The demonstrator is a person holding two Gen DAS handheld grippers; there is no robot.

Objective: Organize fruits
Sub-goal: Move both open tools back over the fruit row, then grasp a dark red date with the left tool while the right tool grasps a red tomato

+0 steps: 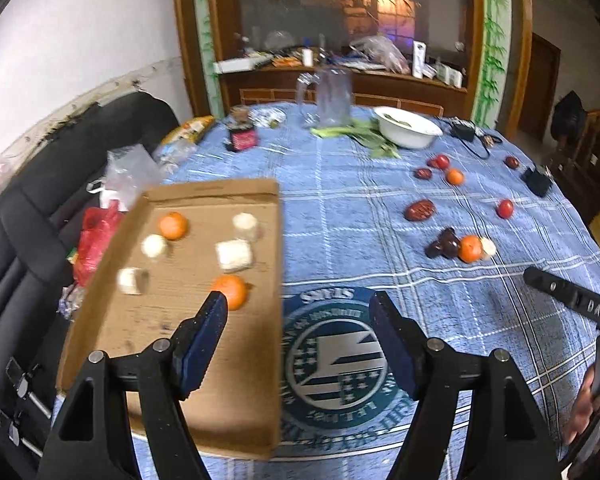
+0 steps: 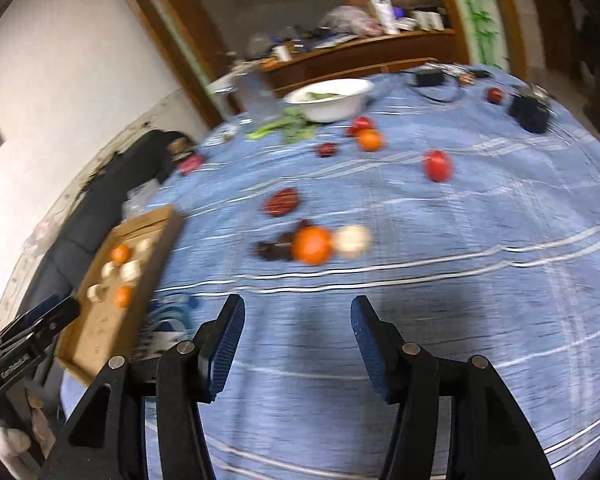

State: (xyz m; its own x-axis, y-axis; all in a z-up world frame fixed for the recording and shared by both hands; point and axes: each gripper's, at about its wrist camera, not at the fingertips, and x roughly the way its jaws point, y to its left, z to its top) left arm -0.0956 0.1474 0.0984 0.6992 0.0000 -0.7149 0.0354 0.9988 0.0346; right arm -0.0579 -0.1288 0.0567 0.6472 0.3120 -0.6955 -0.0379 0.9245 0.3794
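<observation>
A cardboard tray (image 1: 236, 376) lies at the table's left edge, also in the right wrist view (image 2: 100, 332). It holds two oranges (image 1: 233, 290) (image 1: 173, 225) and several white pieces (image 1: 235, 255). My left gripper (image 1: 298, 304) is open and empty above the tray's right edge. My right gripper (image 2: 298, 310) is open and empty above the blue cloth, short of an orange (image 2: 312, 245), a white piece (image 2: 353, 241) and dark fruits (image 2: 274, 249). More loose fruit lies beyond: a dark red fruit (image 2: 283, 201), a tomato (image 2: 437, 165), an orange (image 2: 369, 139).
A white bowl (image 1: 408, 127) with greens, a clear jug (image 1: 332, 96), a black charger (image 1: 536, 181) and packets stand at the table's far side. A black sofa (image 1: 40, 216) with plastic bags runs along the left. The right gripper's arm (image 1: 572, 300) shows at the right.
</observation>
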